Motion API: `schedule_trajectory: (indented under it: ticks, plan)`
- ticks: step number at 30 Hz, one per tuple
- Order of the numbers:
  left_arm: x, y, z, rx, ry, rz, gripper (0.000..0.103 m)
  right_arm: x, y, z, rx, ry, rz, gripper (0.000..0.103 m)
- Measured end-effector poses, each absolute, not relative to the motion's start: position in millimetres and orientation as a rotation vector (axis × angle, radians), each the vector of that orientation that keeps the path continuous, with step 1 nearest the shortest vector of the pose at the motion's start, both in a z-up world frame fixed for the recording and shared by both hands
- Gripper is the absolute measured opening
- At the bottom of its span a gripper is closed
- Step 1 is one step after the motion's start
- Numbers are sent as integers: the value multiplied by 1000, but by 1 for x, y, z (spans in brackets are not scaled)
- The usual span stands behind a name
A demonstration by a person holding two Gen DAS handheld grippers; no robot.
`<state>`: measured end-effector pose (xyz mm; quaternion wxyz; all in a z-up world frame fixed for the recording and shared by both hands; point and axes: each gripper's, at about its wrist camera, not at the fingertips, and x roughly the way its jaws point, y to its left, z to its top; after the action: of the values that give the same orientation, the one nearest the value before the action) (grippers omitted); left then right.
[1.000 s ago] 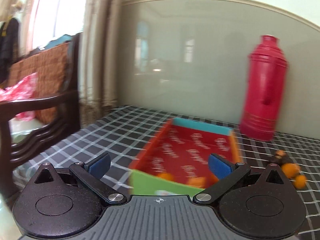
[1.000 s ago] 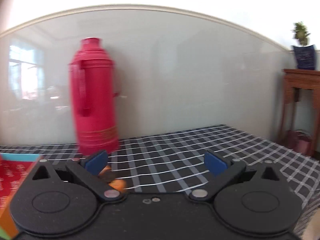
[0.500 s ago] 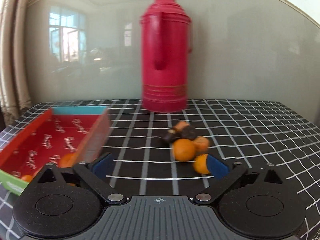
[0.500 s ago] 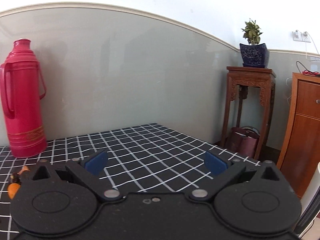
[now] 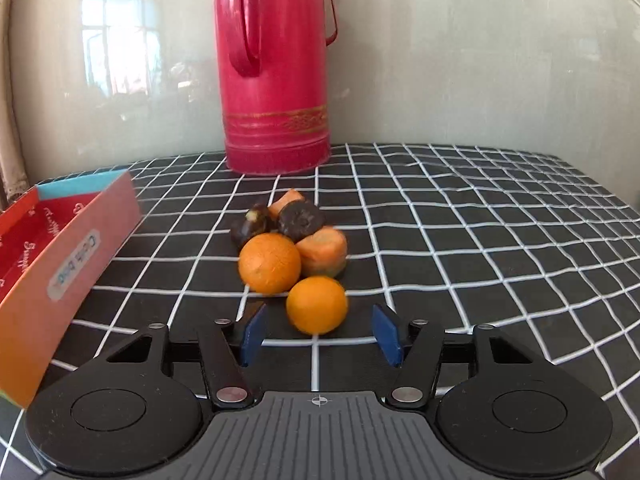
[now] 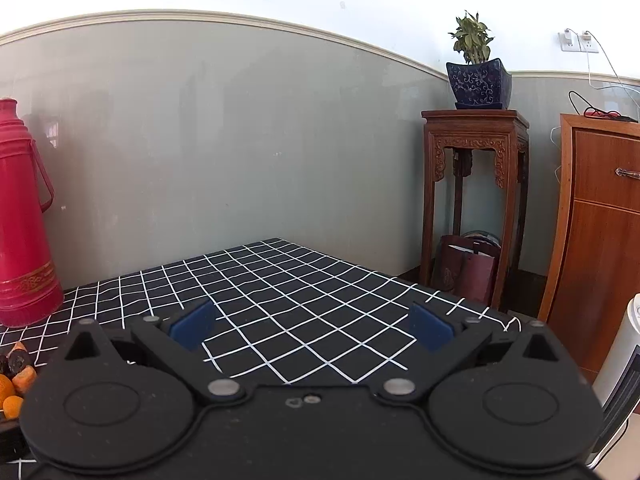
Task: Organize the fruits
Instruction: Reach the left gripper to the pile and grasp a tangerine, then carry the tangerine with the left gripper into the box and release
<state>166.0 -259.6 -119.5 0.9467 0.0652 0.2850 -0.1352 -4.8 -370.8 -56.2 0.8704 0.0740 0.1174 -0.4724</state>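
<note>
In the left wrist view a small pile lies on the black checked tablecloth: a small orange nearest, a larger orange, a carrot chunk, another carrot piece and dark round fruits. My left gripper is open, its blue pads either side of the small orange, not touching it. A red and orange box stands at the left. My right gripper is open and empty over bare cloth; the pile shows at its far left edge.
A tall red thermos stands behind the pile by the grey wall, also in the right wrist view. To the right of the table are a wooden stand with a potted plant, a wooden cabinet and a white appliance.
My left gripper has swung right from the box and closed in on the fruit pile, with the small orange now between its pads. My right gripper has turned right, away from the thermos.
</note>
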Motion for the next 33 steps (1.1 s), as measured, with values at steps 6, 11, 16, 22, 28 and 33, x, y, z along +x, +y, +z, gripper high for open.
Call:
schedule_trajectory:
  ticks: [6, 11, 16, 22, 28, 33]
  plan:
    - [174, -272, -123, 147, 603, -293, 34, -7, -377, -58, 157, 253, -988, 97]
    - [168, -270, -121, 153, 555, -292, 34, -5, -378, -58, 172, 255, -977, 97]
    - [153, -254, -112, 182, 454, -270, 34, 0, -372, -57, 167, 255, -954, 97]
    - [156, -199, -87, 167, 372, -161, 34, 10, -359, -57, 147, 261, -918, 97]
    - [181, -120, -72, 138, 380, 28, 34, 25, -340, -58, 114, 274, -869, 97]
    - [209, -63, -81, 89, 479, 174, 34, 41, -320, -60, 98, 287, -807, 97]
